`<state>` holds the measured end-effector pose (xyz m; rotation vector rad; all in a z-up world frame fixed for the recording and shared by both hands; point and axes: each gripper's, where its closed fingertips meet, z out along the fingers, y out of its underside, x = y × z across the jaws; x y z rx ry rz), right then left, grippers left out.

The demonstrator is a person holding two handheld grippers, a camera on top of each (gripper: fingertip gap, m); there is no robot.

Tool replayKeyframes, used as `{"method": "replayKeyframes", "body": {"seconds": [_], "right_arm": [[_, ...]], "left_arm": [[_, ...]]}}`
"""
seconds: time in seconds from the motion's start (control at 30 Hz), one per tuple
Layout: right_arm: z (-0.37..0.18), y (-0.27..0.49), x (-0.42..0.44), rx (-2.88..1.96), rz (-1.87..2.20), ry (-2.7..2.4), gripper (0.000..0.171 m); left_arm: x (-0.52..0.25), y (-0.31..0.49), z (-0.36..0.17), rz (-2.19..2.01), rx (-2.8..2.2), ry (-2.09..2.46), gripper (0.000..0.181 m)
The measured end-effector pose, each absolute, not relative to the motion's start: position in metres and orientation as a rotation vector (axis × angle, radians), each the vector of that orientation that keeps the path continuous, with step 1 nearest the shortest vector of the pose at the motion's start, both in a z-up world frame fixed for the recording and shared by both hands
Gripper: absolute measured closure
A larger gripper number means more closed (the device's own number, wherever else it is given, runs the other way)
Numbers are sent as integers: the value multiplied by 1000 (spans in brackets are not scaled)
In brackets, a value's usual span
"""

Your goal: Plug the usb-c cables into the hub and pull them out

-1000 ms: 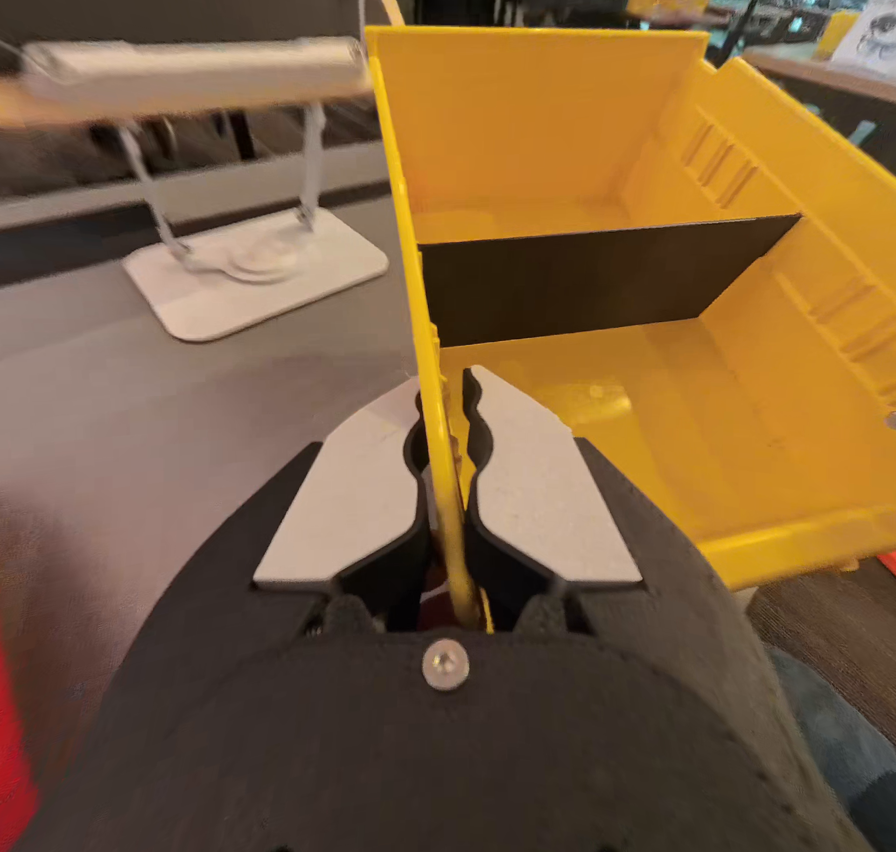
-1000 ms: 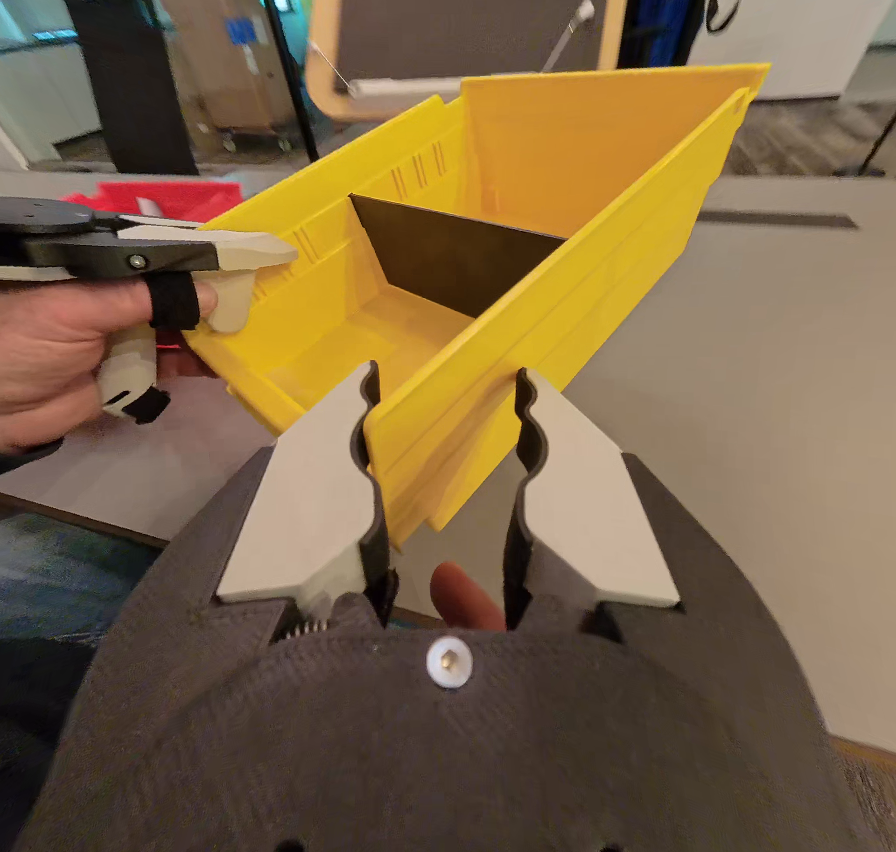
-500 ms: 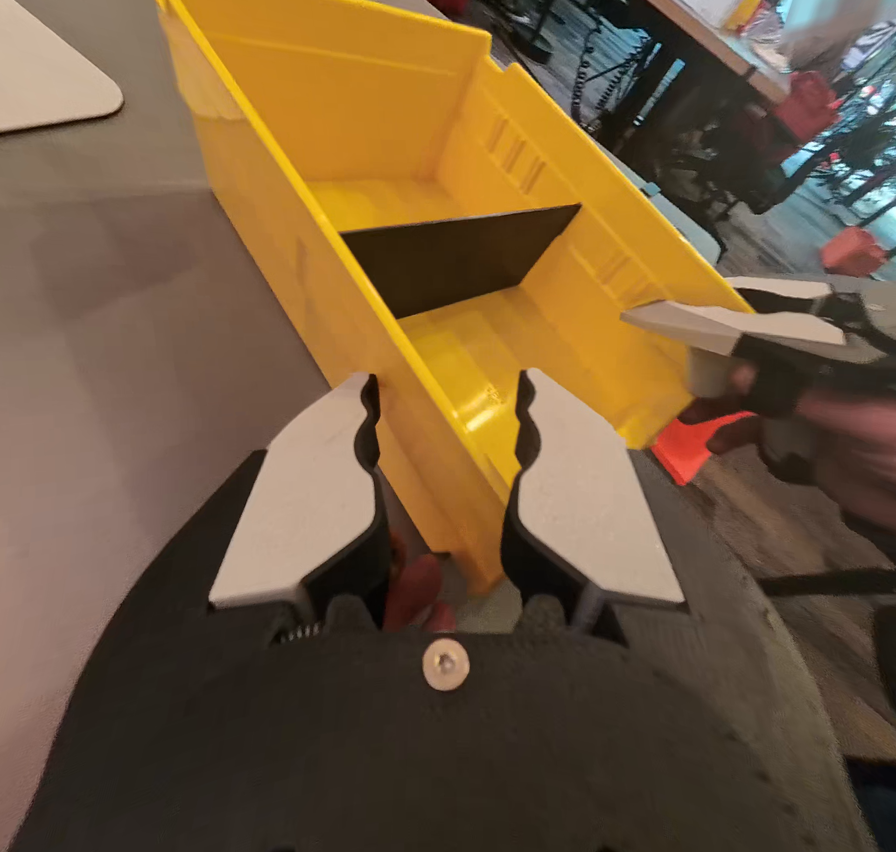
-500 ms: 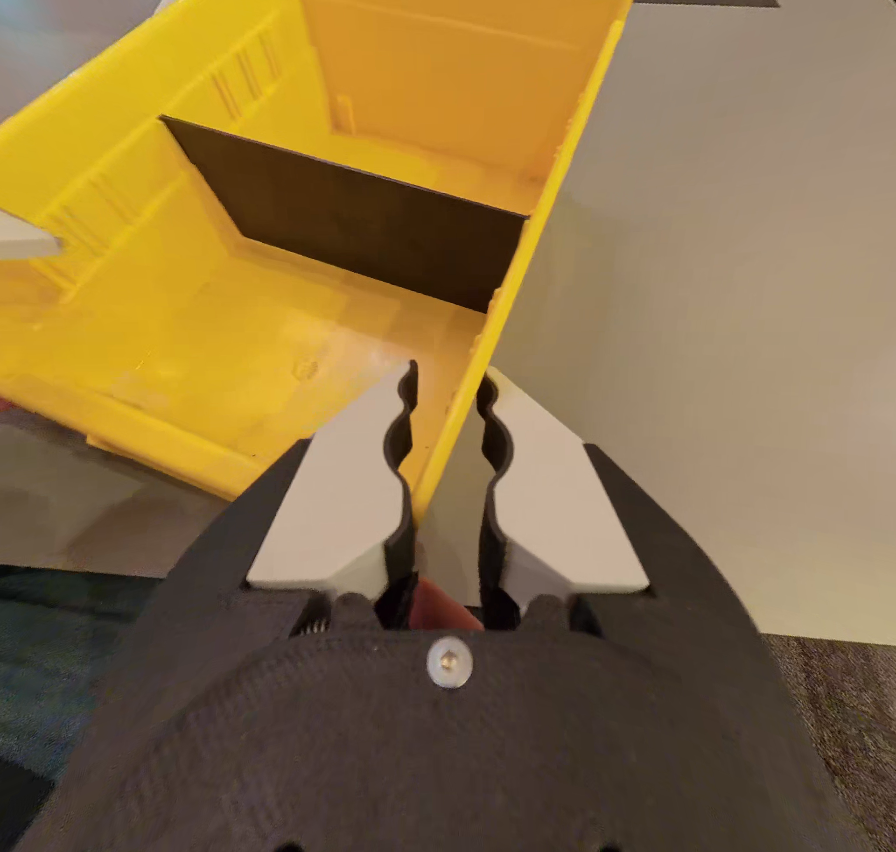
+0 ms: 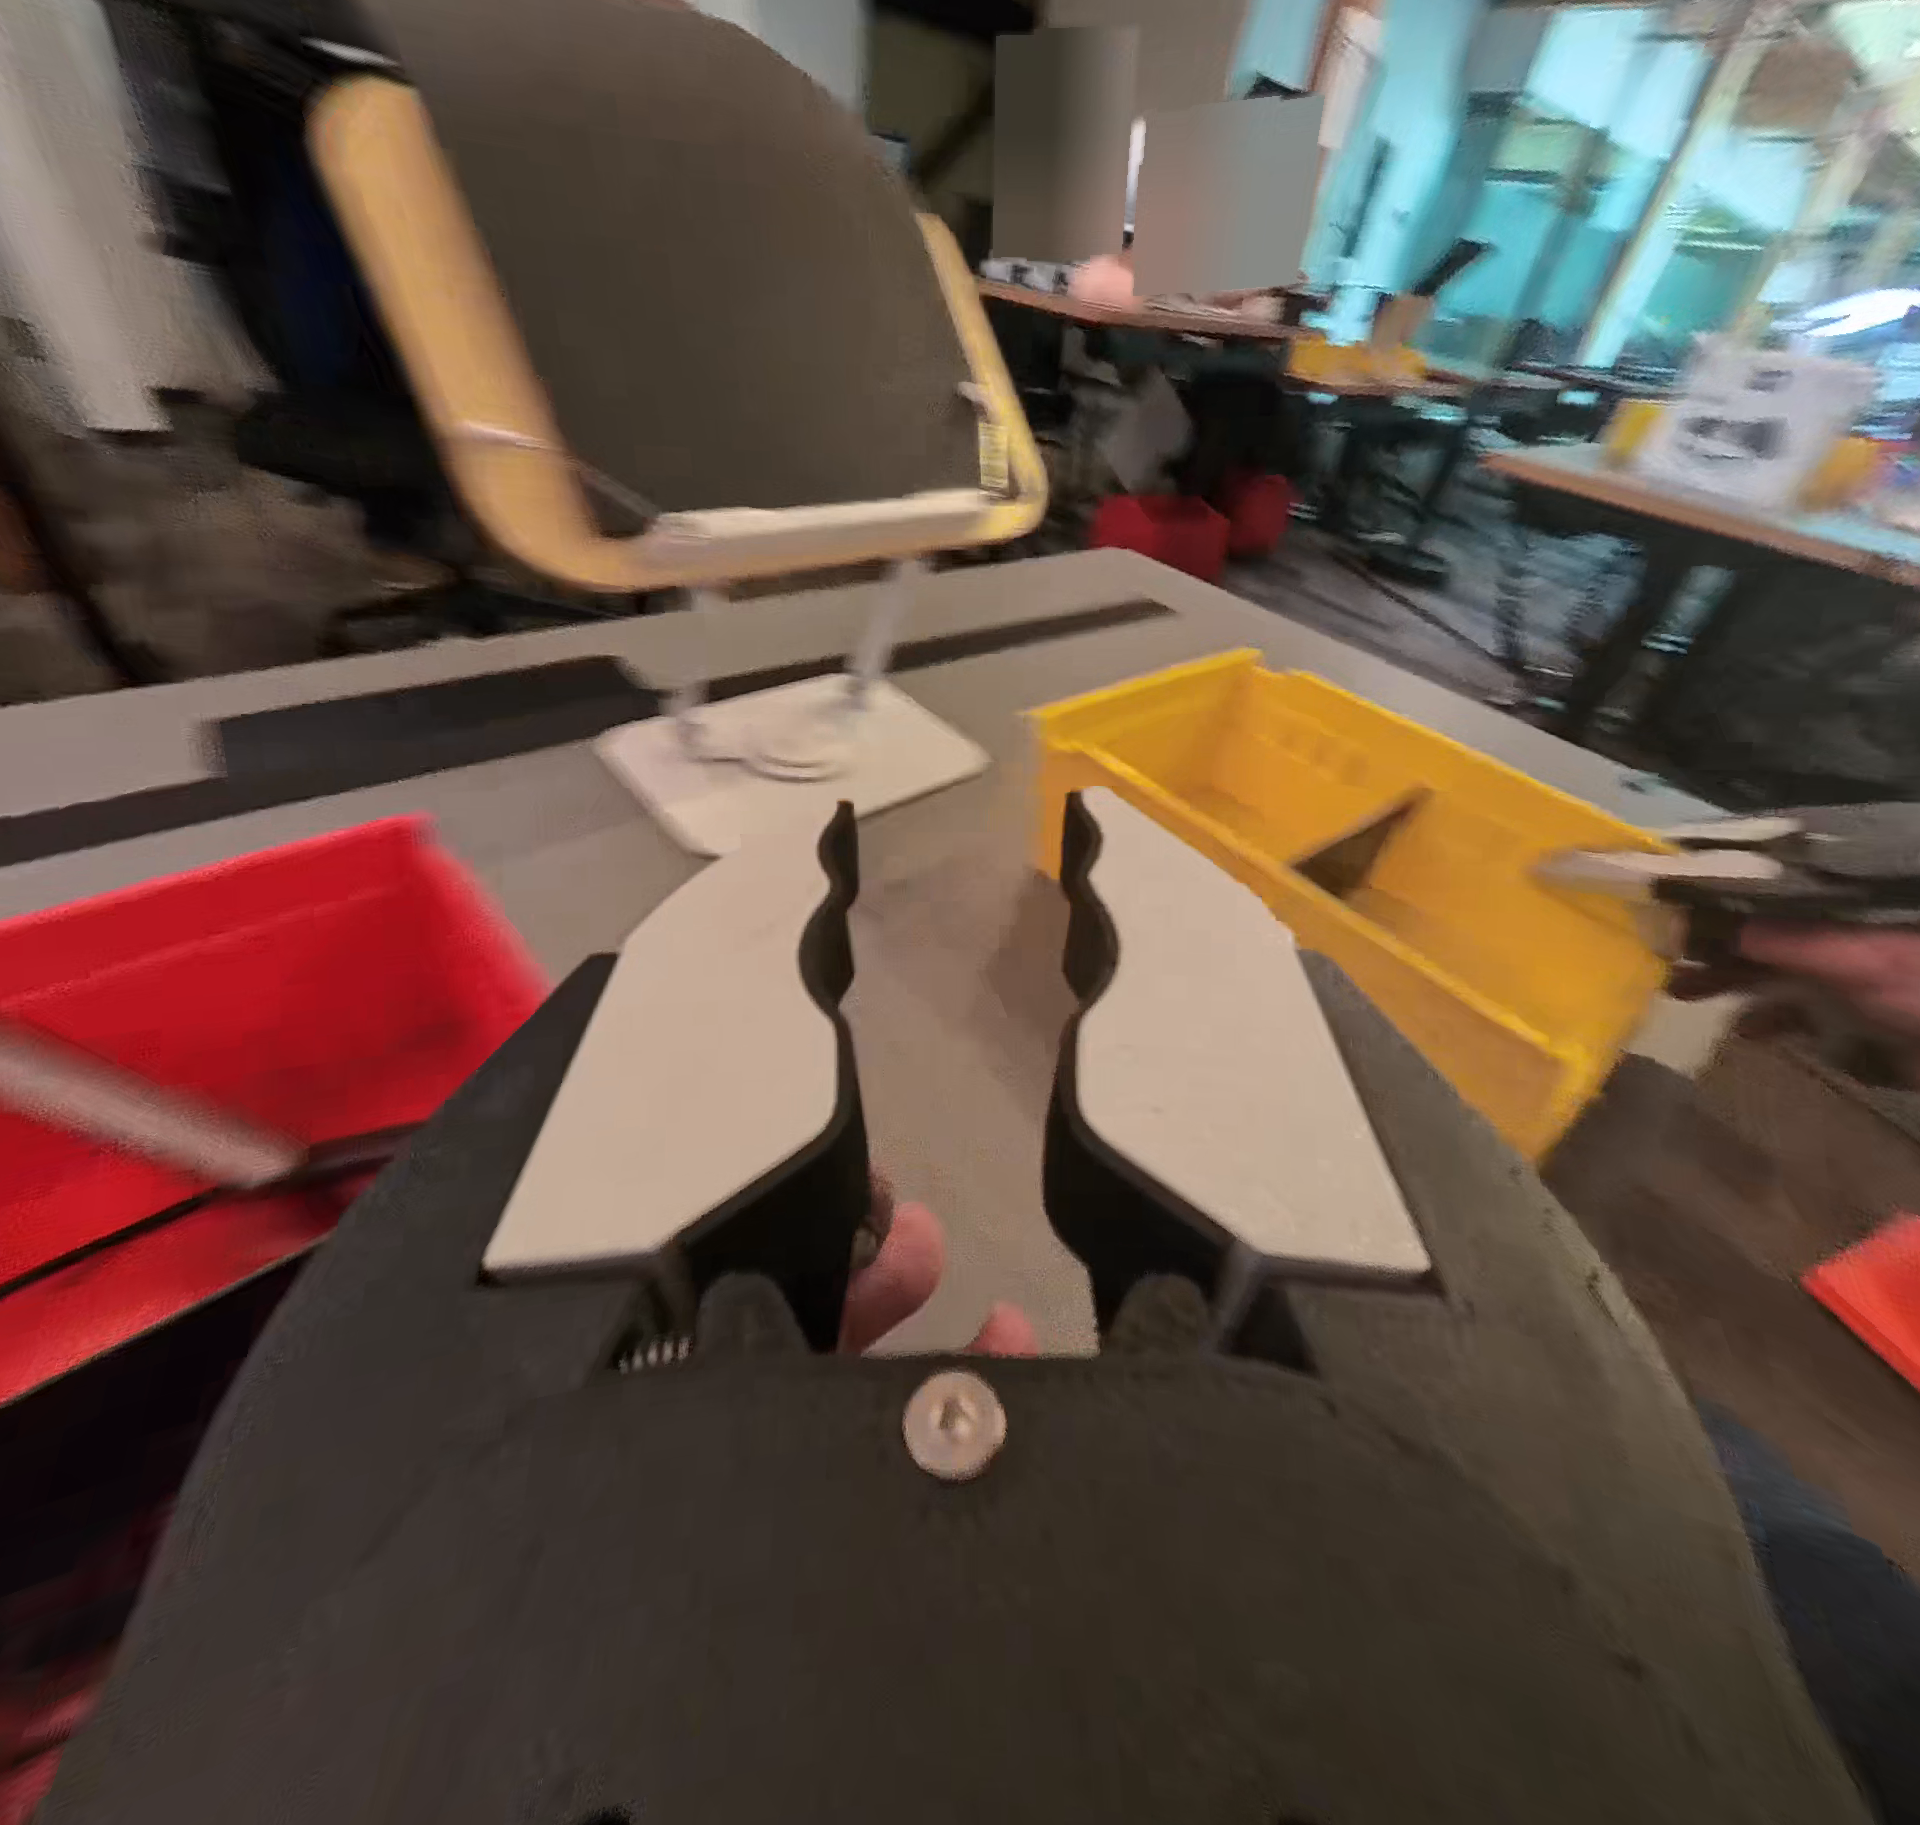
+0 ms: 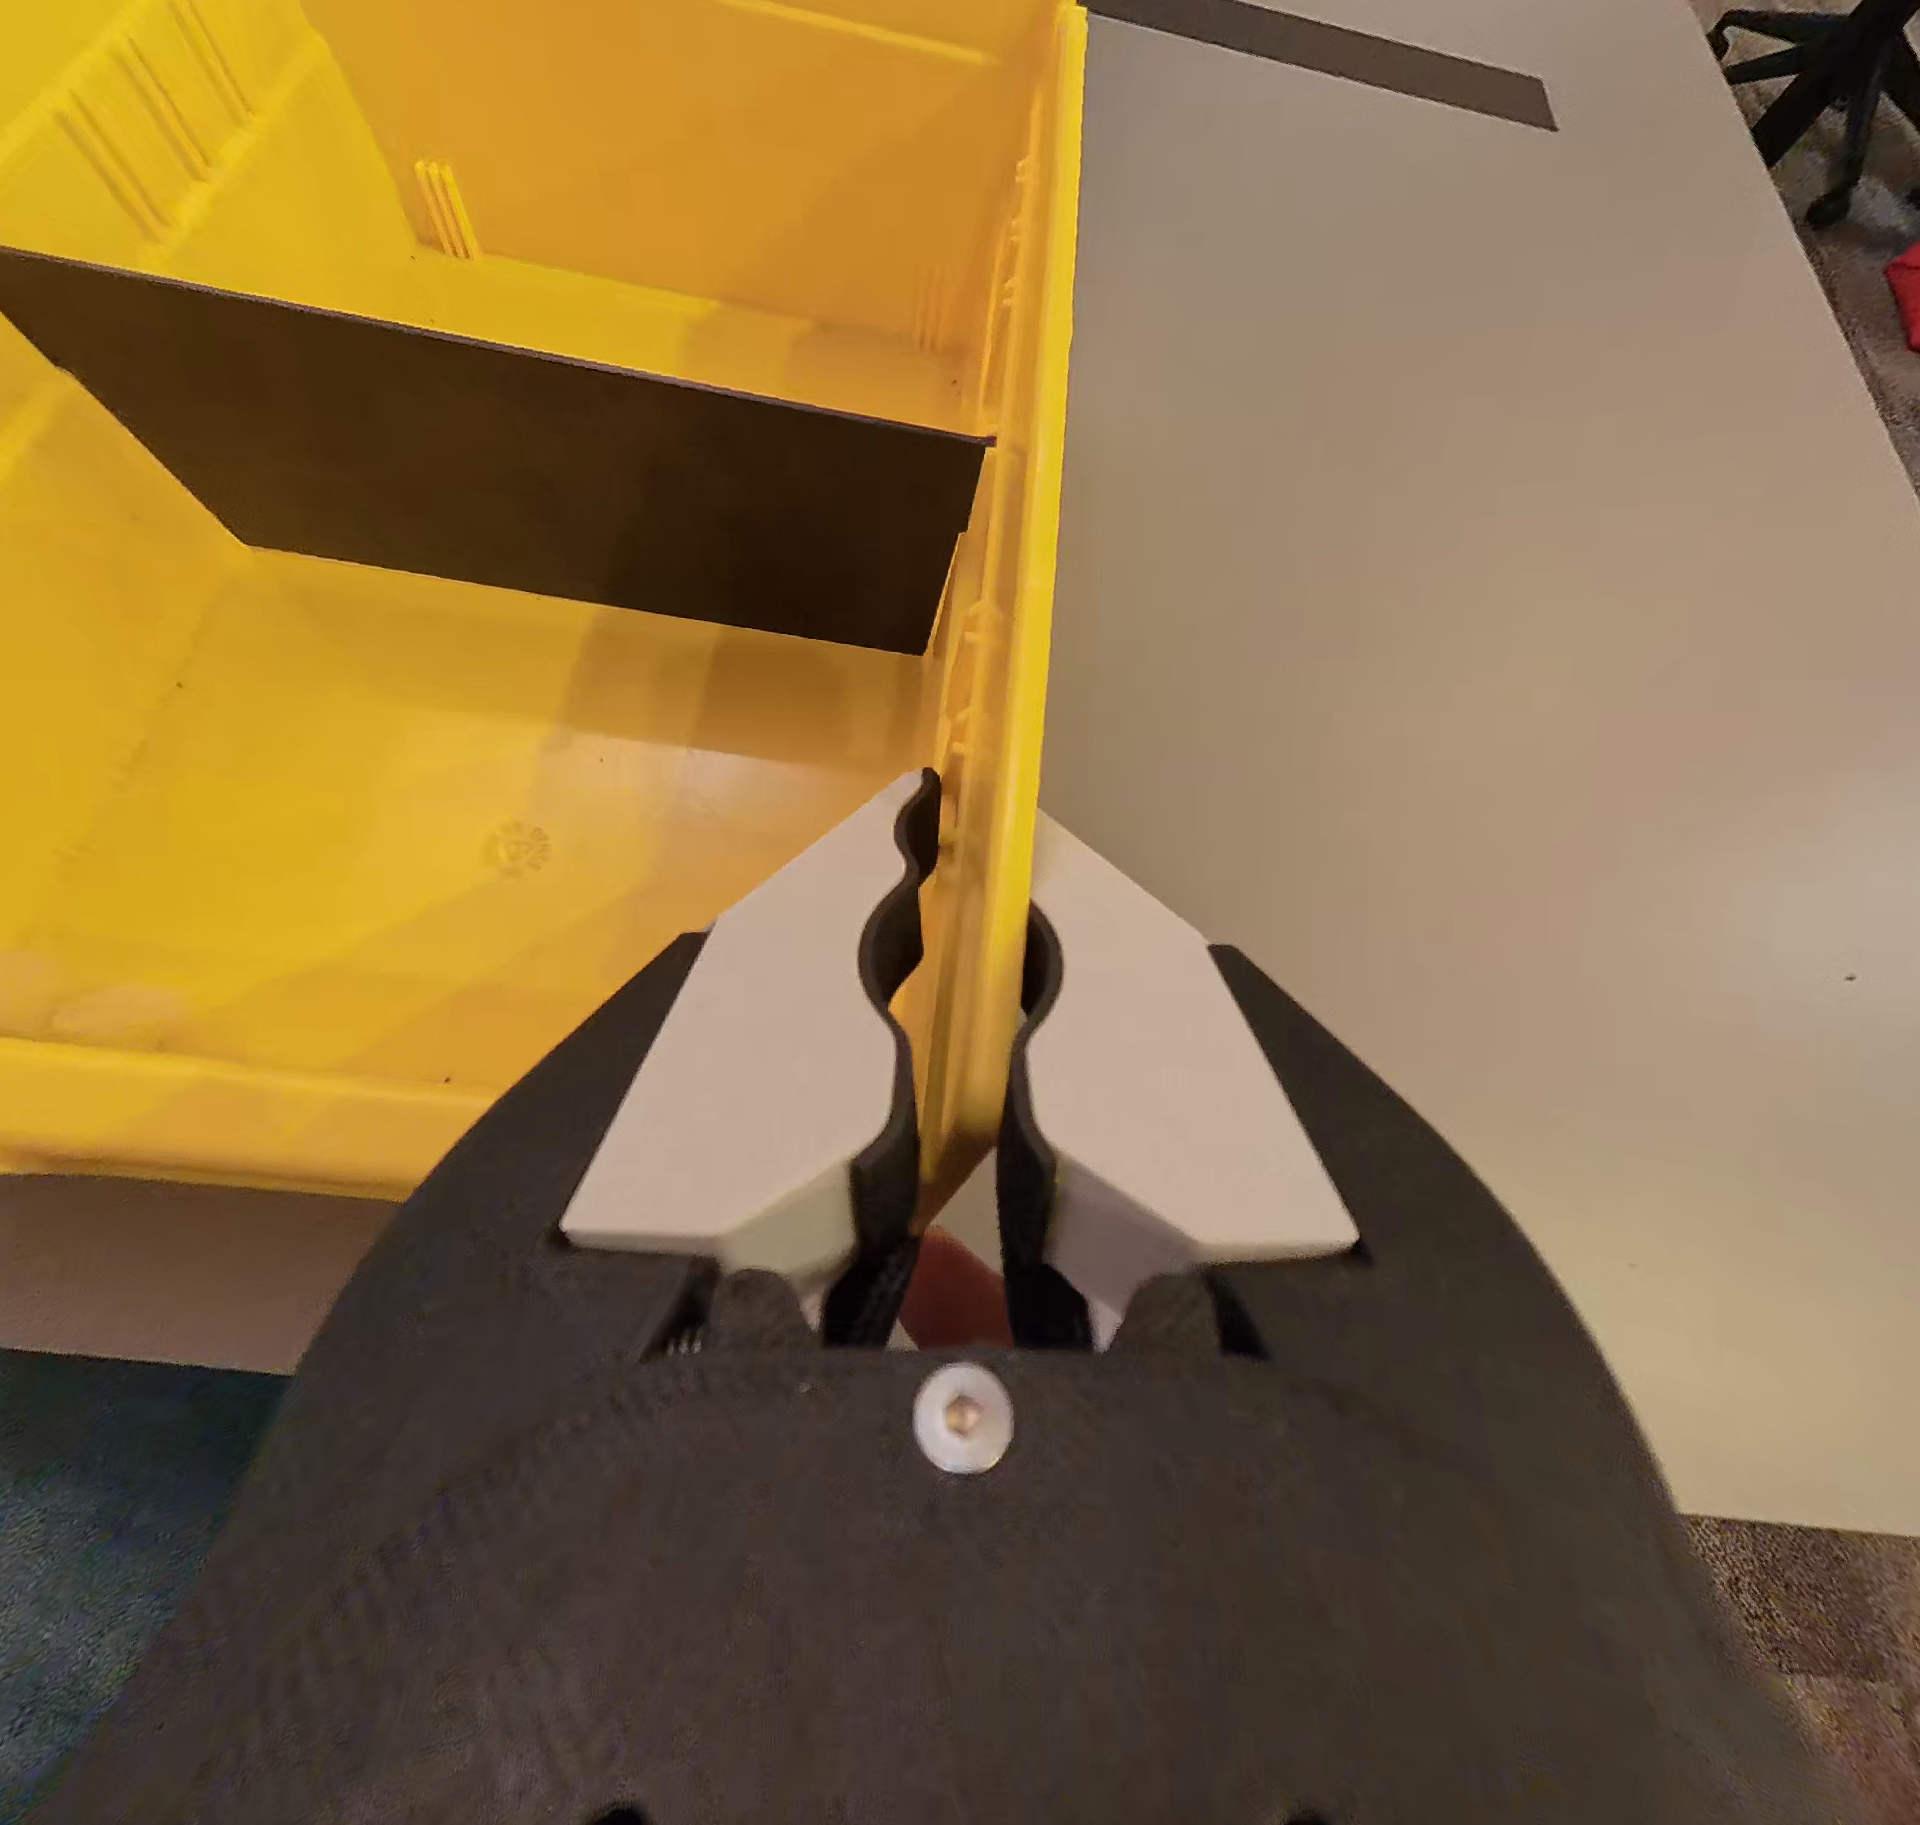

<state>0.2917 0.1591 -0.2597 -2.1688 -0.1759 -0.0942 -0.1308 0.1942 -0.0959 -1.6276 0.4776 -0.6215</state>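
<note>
No usb-c cable or hub shows in either view. A yellow bin (image 6: 644, 113) with a black divider (image 6: 571, 487) sits on the grey table (image 6: 1455, 632). My right gripper (image 6: 982, 809) is shut on the bin's right wall near its front corner. In the left wrist view the bin (image 5: 1434, 1006) lies to the right, with the right gripper (image 5: 1621, 866) at its near end. My left gripper (image 5: 961, 819) is open and empty above the table, to the left of the bin and apart from it.
A red bin (image 5: 239, 975) sits at the left. A white stand (image 5: 790, 767) carrying a pale bar stands behind the left gripper. A dark chair back with a wooden frame (image 5: 675, 269) rises behind the table. The table's front edge is close below the right gripper. One gripper's finger ends stand about 45 cm off the other's.
My left gripper opened, let go of the bin's left wall and drew back to the left. My right gripper closed on the bin's right wall.
</note>
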Motion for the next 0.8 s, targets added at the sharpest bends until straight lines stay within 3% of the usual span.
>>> {"method": "replayKeyframes", "body": {"seconds": [0.17,0.33,0.6,0.8], "right_arm": [[-260,163,312,-2177,-94,-180,167],[-260,166,332,-2172,-110,-191,167],[-260,167,348,-2178,-98,-175,167],[-260,170,361,-2175,-101,-166,167]], "left_arm": [[-291,210,-110,-88,-1716,321,129],[-393,196,-128,156,-1749,173,125],[-423,182,-120,228,-1679,176,125],[-450,172,-158,245,-1834,137,116]]}}
